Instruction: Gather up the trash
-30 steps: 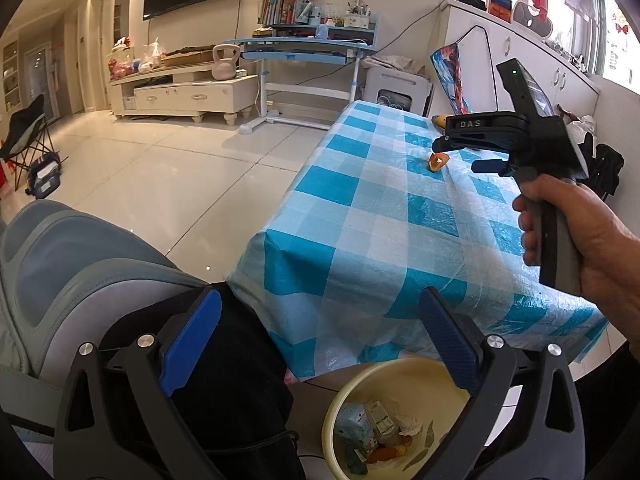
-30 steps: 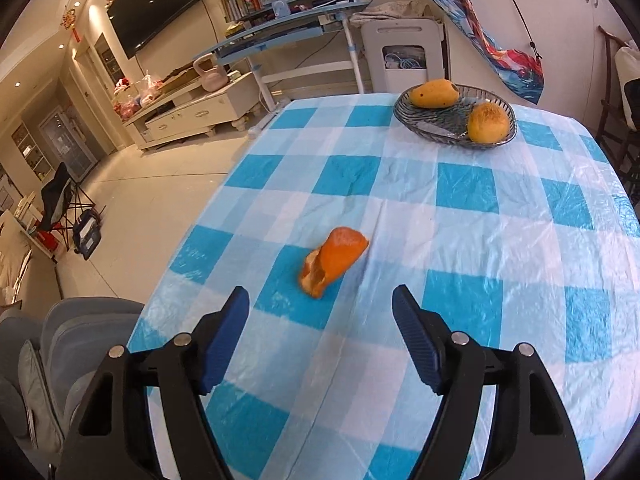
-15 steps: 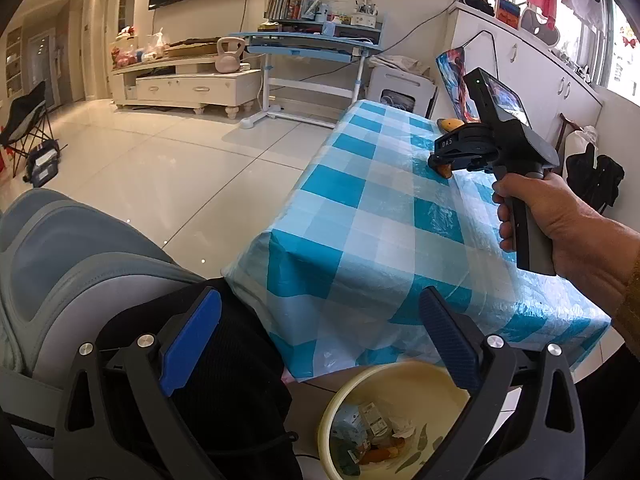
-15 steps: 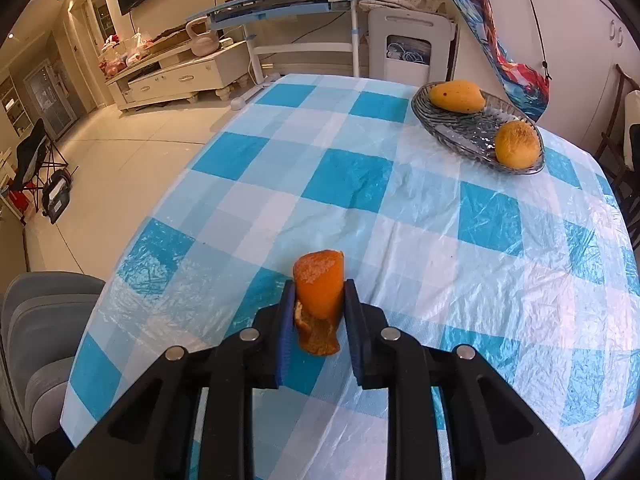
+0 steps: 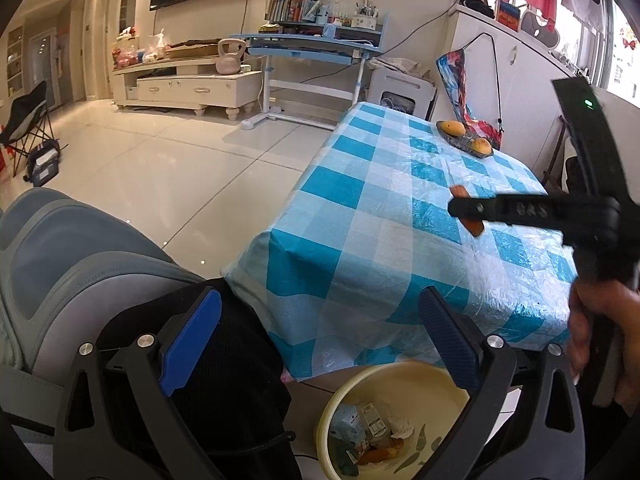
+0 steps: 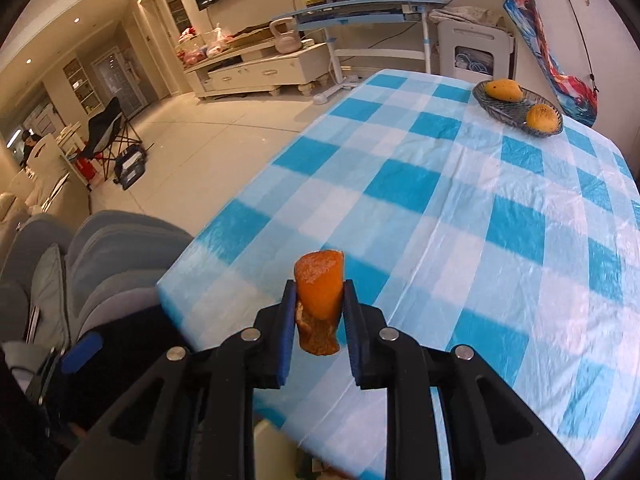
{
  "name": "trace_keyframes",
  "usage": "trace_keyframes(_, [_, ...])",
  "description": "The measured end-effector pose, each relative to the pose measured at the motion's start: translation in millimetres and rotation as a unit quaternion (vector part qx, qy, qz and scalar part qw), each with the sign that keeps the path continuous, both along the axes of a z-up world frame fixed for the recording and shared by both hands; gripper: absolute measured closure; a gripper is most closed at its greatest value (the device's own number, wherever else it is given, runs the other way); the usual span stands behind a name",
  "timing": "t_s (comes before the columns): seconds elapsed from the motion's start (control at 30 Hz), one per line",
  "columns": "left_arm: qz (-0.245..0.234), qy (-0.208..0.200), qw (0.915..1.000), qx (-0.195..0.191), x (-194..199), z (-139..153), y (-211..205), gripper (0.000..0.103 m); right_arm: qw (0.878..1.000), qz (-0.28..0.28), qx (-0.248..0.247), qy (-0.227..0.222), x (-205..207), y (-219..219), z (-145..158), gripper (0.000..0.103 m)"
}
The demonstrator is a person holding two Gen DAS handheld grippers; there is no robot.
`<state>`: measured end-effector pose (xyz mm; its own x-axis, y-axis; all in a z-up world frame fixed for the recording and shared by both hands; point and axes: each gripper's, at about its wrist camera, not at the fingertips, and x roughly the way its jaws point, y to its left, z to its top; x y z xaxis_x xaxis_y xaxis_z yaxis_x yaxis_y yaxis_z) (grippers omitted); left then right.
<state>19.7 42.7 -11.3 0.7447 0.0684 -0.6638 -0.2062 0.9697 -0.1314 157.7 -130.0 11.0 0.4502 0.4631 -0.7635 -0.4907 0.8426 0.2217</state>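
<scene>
Right tool (image 6: 319, 312) is pinching the orange peel (image 6: 319, 294) across its middle, clear above the table (image 6: 460, 208) near its front edge. Looks light, soft and a bit limp, so a mid-body pinch suits it. Tool angles downward. Left tool (image 5: 320, 336), spread and empty, hangs over the yellow bin (image 5: 340, 412).

Left wrist cam sits low, just off the worktop's (image 5: 384, 216) near corner, facing fwd & downward along its own hand-held gripper (image 5: 320, 344), w/ the yellow bin (image 5: 340, 400) close below. Right wrist cam rides above the worktop's (image 6: 480, 208) near edge, tilted down, v. close to the cloth. Both views share the checked cloth, the fruit basket (image 5: 464, 142) (image 6: 508, 110) at the far end, the blue desk (image 5: 312, 46) (image 6: 360, 12) & the TV wall.
</scene>
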Motion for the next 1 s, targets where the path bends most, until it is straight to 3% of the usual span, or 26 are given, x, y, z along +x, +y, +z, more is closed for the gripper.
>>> trace_keyframes(0.27, [0.019, -0.024, 0.9995, -0.01, -8.4, 7.6, 6.1, 0.008, 0.999, 0.03, -0.006, 0.021, -95.7, -14.4, -16.6, 0.08])
trace_keyframes(0.5, [0.023, -0.027, 0.9993, -0.012, -10.7, 8.6, 7.7, 0.008, 0.998, 0.025, -0.004, 0.05, -114.0, -15.2, -51.2, 0.079])
trace_keyframes(0.53, [0.024, -0.027, 0.9993, -0.013, -10.9, 8.4, 8.3, 0.008, 0.998, 0.023, -0.01, 0.051, -112.5, -14.5, -54.5, 0.075])
trace_keyframes(0.57, [0.024, -0.026, 0.9993, -0.013, -10.8, 8.2, 8.6, 0.008, 0.998, 0.02, -0.013, 0.053, -110.6, -14.7, -56.9, 0.059])
trace_keyframes(0.6, [0.025, -0.026, 0.9993, -0.013, -10.8, 7.9, 8.8, 0.008, 0.998, 0.017, -0.012, 0.051, -109.5, -16.0, -57.0, 0.052])
trace_keyframes(0.83, [0.025, -0.023, 0.9994, -0.008, -9.8, 6.8, 7.2, 0.008, 1.0, 0.002, 0.0, 0.027, -115.0, -21.9, -54.0, 0.042])
trace_keyframes(1.0, [0.023, -0.027, 0.9994, -0.003, -11.1, 7.9, 4.8, 0.008, 1.0, -0.017, -0.009, -0.024, -123.5, -24.7, -43.8, 0.028])
